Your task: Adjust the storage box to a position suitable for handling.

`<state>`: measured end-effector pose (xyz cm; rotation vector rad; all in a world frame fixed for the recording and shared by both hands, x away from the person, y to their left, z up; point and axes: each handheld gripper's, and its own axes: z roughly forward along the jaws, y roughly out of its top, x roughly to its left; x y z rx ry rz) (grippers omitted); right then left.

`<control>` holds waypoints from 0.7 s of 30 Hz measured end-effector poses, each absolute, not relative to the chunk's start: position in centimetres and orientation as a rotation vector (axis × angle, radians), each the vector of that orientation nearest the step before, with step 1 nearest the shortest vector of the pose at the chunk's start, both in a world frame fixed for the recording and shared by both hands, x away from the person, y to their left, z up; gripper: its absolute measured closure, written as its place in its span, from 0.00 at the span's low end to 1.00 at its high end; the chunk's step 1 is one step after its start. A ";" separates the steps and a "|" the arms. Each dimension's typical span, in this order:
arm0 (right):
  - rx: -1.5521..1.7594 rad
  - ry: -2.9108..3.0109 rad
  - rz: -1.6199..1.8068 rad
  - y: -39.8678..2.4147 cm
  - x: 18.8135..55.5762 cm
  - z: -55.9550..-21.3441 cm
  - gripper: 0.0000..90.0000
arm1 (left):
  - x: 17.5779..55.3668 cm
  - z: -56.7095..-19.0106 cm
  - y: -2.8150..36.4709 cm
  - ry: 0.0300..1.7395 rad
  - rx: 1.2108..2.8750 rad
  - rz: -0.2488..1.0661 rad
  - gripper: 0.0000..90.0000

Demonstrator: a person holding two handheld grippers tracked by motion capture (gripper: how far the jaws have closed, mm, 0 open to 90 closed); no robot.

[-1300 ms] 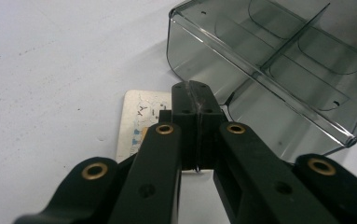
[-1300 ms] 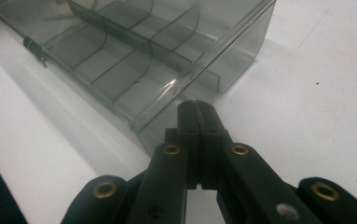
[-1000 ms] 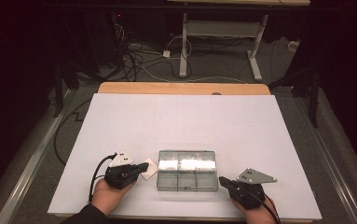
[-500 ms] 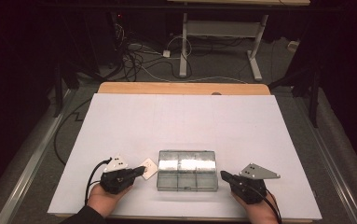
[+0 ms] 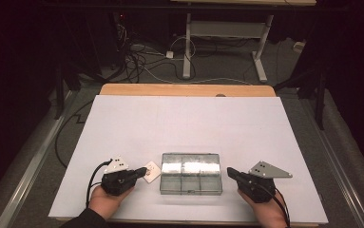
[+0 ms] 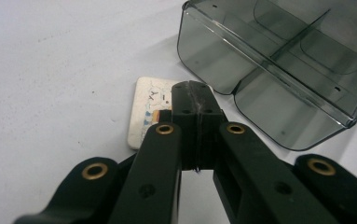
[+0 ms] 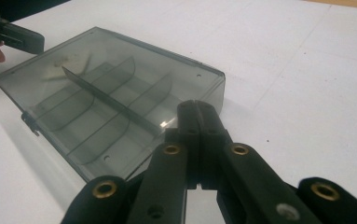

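Observation:
A clear grey plastic box (image 5: 191, 173) with inner dividers lies near the front of the white table; it also shows as the box (image 6: 278, 65) and the box (image 7: 106, 107). A small white card (image 5: 151, 172) with printed marks lies flat just left of it, seen close as the card (image 6: 148, 109). My left gripper (image 5: 143, 171) is shut, its tips over the card's near edge, nothing between them (image 6: 192, 91). My right gripper (image 5: 230, 173) is shut and empty at the box's right side (image 7: 195, 109).
The white table top (image 5: 189, 123) stretches wide behind the box, with a wooden strip (image 5: 184, 90) at its far edge. Beyond stand a desk frame (image 5: 222, 33) and cables (image 5: 146, 57) on the floor. The left gripper (image 7: 8, 32) shows far off in the right gripper view.
Both grippers have drawn slightly nearer the front edge and toward the box. The box and card have stayed put.

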<state>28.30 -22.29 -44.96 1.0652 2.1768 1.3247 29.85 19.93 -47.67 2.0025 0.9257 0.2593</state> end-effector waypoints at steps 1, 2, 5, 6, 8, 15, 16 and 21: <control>1.065 2.177 1.327 -22.2 28.3 -44.9 1.00 | 29.8 -47.6 19.9 0.920 2.003 0.265 0.97; 1.060 2.177 1.330 -22.2 28.4 -44.9 1.00 | 29.8 -47.5 19.9 0.916 2.001 0.265 0.97; 1.045 2.178 1.343 -22.0 28.3 -44.8 1.00 | 29.7 -47.4 19.9 0.906 2.004 0.266 0.97; 1.044 2.179 1.349 -22.0 28.3 -44.7 1.00 | 29.7 -47.4 20.0 0.902 2.005 0.264 0.97; 1.033 2.182 1.356 -21.8 28.3 -44.6 1.00 | 29.7 -47.5 19.9 0.900 2.006 0.260 0.97; 1.009 2.194 1.369 -21.1 28.2 -44.6 1.00 | 29.9 -47.4 19.6 0.891 2.027 0.258 0.97; 1.008 2.198 1.371 -21.0 28.1 -44.6 1.00 | 29.9 -47.4 19.6 0.891 2.028 0.259 0.97; 0.972 2.215 1.381 -20.3 27.8 -44.5 1.00 | 29.8 -47.3 19.6 0.886 2.025 0.256 0.97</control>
